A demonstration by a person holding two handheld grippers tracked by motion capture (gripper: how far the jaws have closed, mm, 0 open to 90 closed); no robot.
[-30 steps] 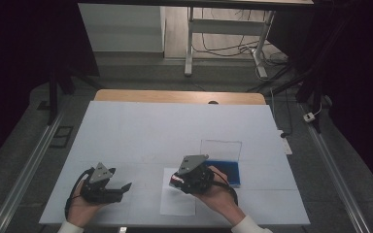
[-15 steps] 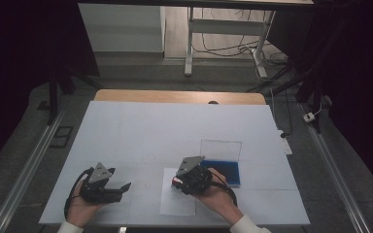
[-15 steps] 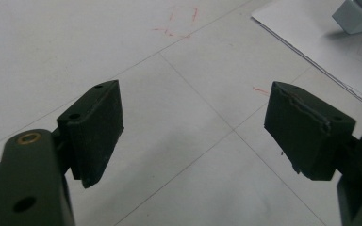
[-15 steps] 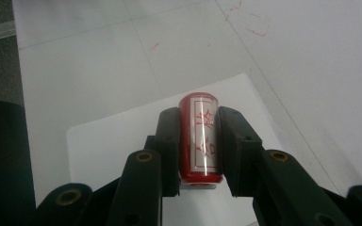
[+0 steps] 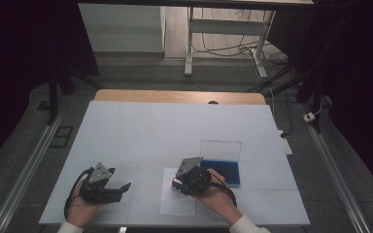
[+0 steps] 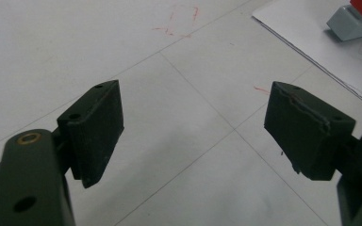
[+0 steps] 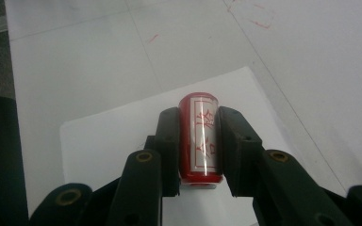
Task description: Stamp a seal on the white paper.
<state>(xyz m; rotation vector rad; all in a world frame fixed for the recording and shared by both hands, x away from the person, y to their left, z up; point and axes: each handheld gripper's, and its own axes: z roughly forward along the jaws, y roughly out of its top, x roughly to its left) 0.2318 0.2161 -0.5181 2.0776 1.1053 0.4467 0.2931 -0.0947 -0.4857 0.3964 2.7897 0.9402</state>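
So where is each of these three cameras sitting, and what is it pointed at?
High view: above the person's side, looking forward and down on the table; both hands and tools show.
Left gripper view: rides the left tool, looking along its open jaws at bare table.
Right gripper view: rides the right tool, jaws clamped on a red stamp.
Shared: all three show the stamp and the paper sheet.

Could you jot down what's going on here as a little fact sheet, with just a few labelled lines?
setting: white table
right gripper: fingers shut on a red stamp, held over a sheet of paper
left gripper: fingers open, nothing between them, above bare table
also there: blue ink pad case, clear lid raised, beside the paper
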